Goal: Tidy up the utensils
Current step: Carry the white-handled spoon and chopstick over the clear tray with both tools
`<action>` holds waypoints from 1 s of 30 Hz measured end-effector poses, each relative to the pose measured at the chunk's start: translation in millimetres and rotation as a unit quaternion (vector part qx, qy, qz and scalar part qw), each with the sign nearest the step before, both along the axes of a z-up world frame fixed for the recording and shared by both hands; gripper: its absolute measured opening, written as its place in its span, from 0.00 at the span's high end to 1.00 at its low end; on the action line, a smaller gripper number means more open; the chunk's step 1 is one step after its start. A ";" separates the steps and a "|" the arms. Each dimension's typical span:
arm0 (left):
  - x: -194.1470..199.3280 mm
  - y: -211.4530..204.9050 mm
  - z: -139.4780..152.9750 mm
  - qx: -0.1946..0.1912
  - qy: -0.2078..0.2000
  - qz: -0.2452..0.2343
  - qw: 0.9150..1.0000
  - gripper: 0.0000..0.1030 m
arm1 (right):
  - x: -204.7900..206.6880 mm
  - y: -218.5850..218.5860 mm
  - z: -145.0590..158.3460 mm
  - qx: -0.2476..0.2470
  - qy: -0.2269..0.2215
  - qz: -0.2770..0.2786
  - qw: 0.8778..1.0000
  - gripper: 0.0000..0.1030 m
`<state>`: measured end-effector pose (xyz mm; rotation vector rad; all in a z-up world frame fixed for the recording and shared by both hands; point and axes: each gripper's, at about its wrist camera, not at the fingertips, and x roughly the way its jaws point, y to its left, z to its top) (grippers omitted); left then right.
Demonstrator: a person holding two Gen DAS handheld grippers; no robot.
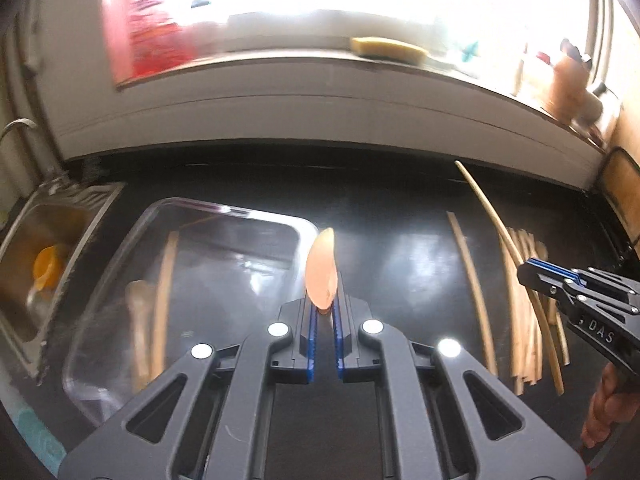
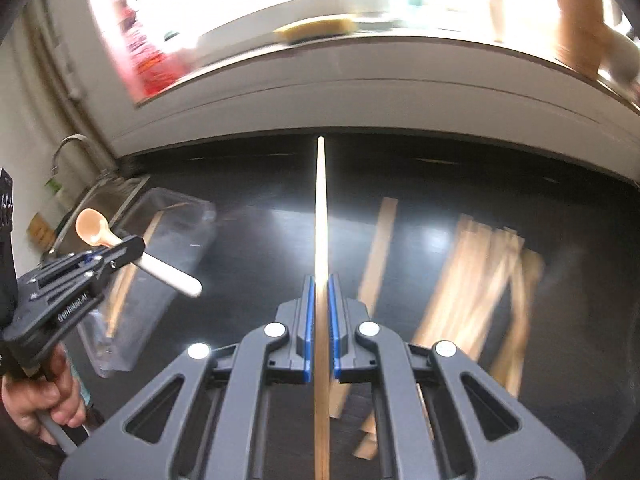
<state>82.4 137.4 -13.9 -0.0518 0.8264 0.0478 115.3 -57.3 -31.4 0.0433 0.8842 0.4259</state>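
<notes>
While left gripper (image 1: 324, 312) clamps spoon (image 1: 321, 276), handle seen only right view, right gripper (image 2: 320, 300) clamps chopstick (image 2: 321, 208).

Two close wrist views angled down over one shared dark counter (image 1: 400, 200) (each showing the other claw).

Glossy black countertop (image 1: 400, 208), wooden chopsticks (image 1: 524, 320)
</notes>
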 end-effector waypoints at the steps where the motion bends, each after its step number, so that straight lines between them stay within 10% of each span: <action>1: -2.1 7.4 0.5 0.000 -0.002 0.007 1.000 0.94 | 0.2 17.4 3.8 0.003 -0.003 0.015 1.000 0.93; 12: -44.2 82.9 43.5 -0.020 -0.038 0.051 0.998 0.94 | -7.0 132.7 31.4 0.031 -0.012 0.114 0.993 0.93; 30: -41.4 122.7 24.0 -0.028 -0.018 0.090 0.995 0.94 | -0.8 194.7 30.9 0.066 0.050 0.153 0.985 0.93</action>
